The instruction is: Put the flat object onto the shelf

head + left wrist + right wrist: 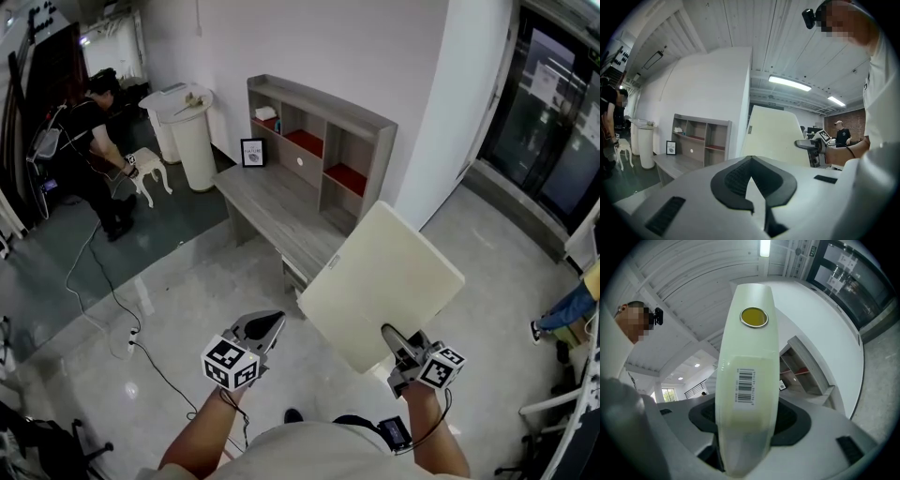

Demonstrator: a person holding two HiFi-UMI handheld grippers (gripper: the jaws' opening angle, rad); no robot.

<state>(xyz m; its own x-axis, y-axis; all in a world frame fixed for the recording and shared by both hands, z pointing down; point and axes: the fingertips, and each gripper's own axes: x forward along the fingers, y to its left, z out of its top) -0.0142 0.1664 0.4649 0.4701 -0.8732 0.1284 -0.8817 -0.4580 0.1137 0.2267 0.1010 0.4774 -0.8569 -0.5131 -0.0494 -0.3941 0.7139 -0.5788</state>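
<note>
Gripping the board (380, 281) by its near edge, the right gripper (392, 336) is holding it tilted up, well short of the far shelf (319, 141), likely for carrying; left gripper (267, 326) is hanging closed, empty.

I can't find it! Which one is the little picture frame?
Look at the gray shelf unit against the white wall. On the desk at its far-left end stands the picture frame, the only small black-edged square there.
</note>
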